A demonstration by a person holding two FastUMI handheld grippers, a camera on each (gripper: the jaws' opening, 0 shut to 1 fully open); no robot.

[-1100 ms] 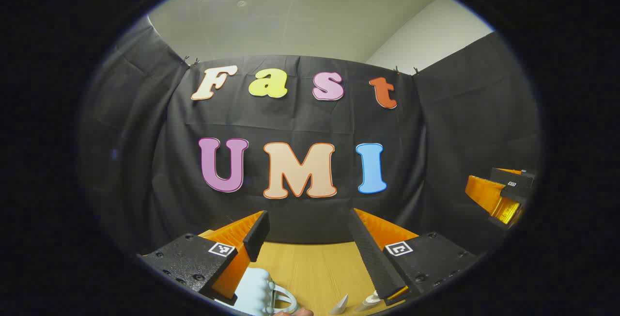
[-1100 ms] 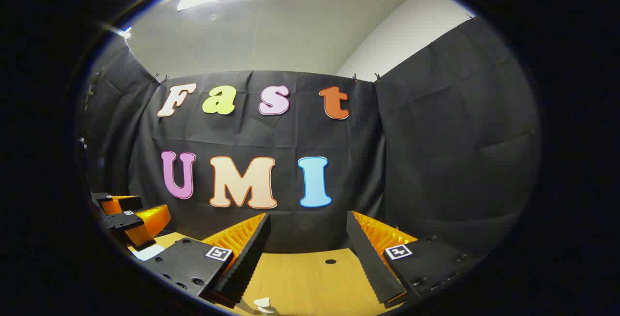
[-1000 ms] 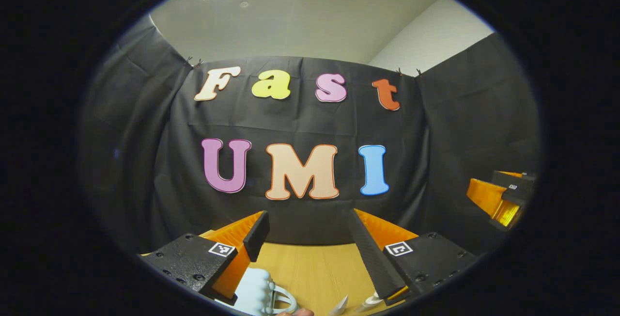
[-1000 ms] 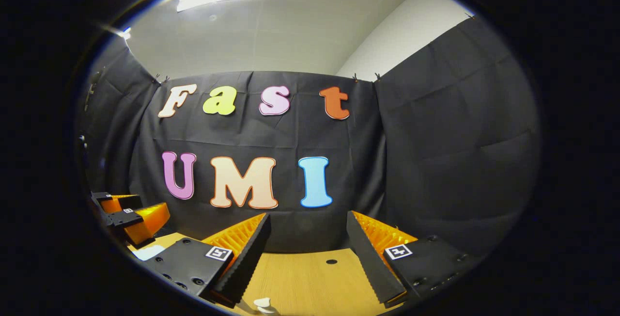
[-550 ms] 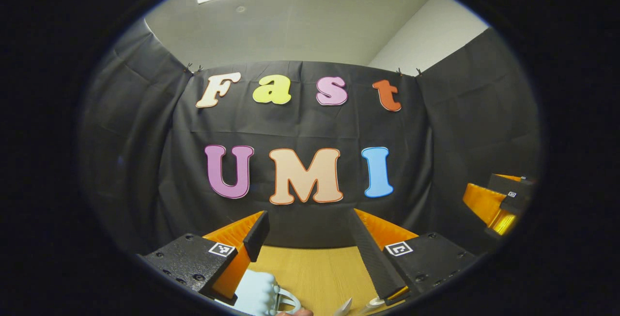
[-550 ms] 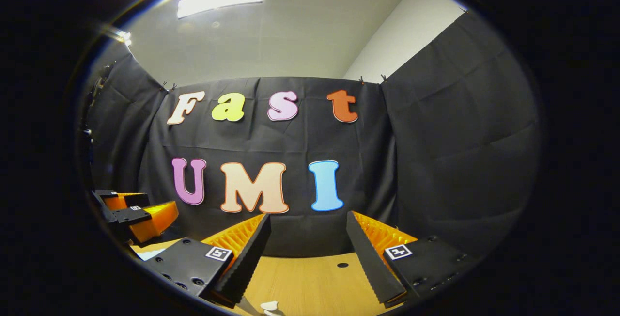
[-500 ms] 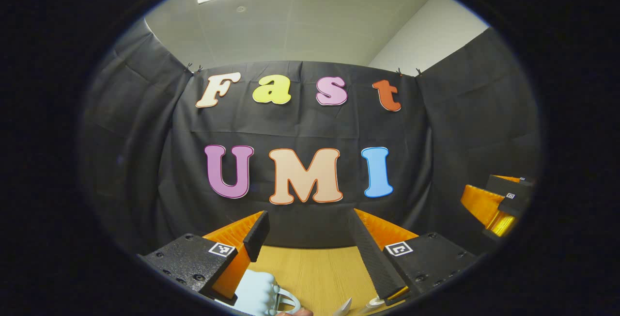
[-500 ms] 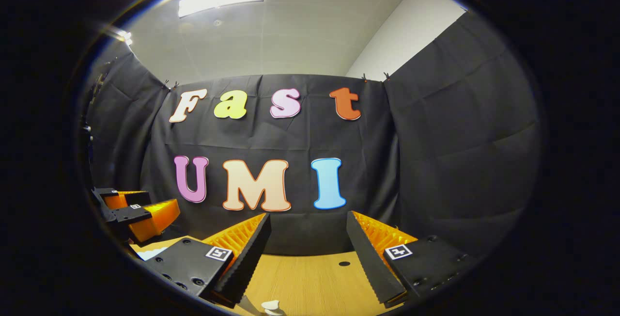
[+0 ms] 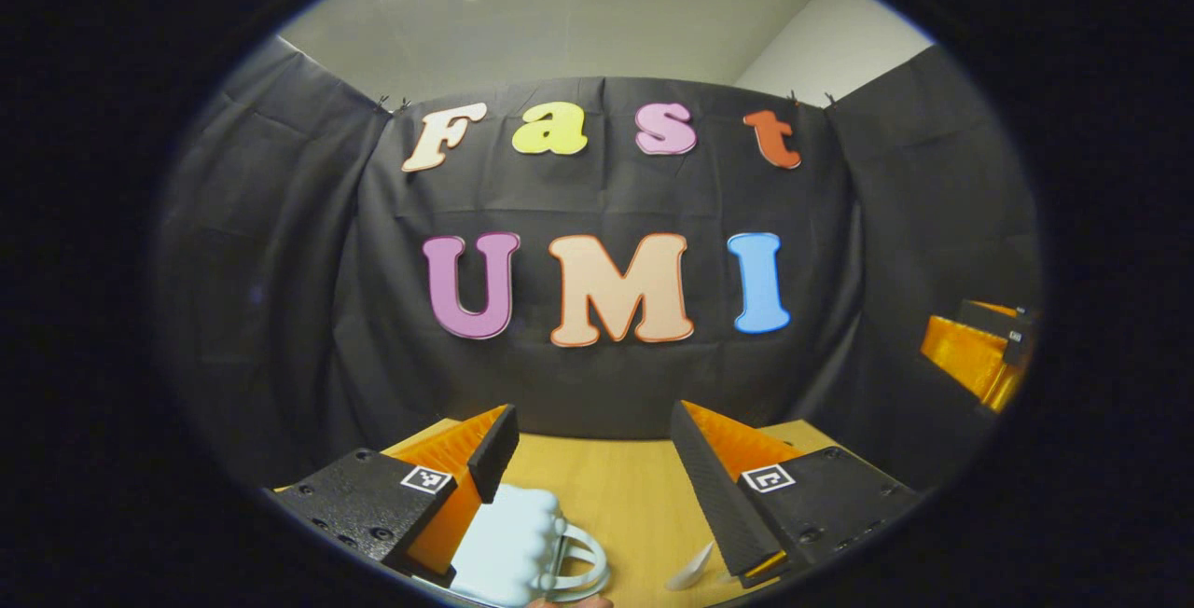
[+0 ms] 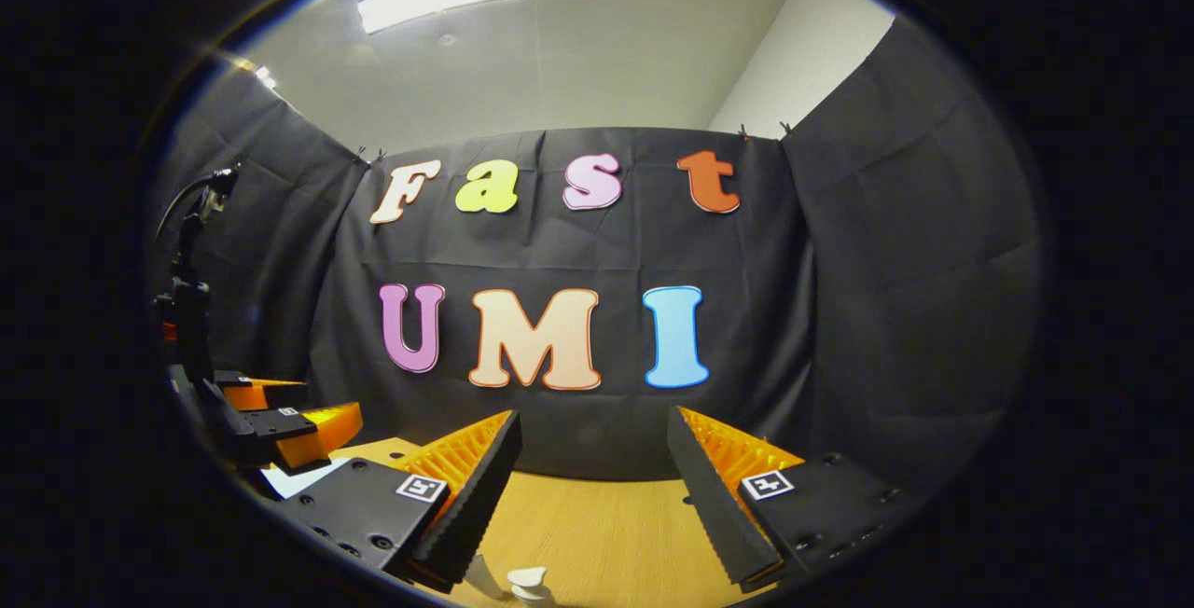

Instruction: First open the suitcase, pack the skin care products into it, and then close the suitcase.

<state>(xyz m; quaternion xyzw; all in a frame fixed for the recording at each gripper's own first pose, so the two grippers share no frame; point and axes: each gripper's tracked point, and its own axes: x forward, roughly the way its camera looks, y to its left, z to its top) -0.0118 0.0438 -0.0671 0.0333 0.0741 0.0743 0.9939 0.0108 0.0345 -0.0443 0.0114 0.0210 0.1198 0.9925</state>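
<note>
Now both claws hang spread and empty: left claw [image 9: 588, 459] above a pale blue suitcase [image 9: 508, 547] at lower left, right claw [image 10: 592, 473] over the desk [image 10: 597, 533].

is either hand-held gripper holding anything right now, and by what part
Nothing is held. The left hand-held gripper and the right hand-held gripper are both open over the wooden table, with only air between their fingers.

Right claw over the wooden desk

The right claw [image 10: 592, 487] hangs with its jaws spread apart and nothing between them, above the desk [image 10: 606, 533]; a small white cap [image 10: 527, 578] shows at the near edge; the left claw [image 10: 280, 421] sits far left, beside a white sheet [image 10: 294, 477].
</note>
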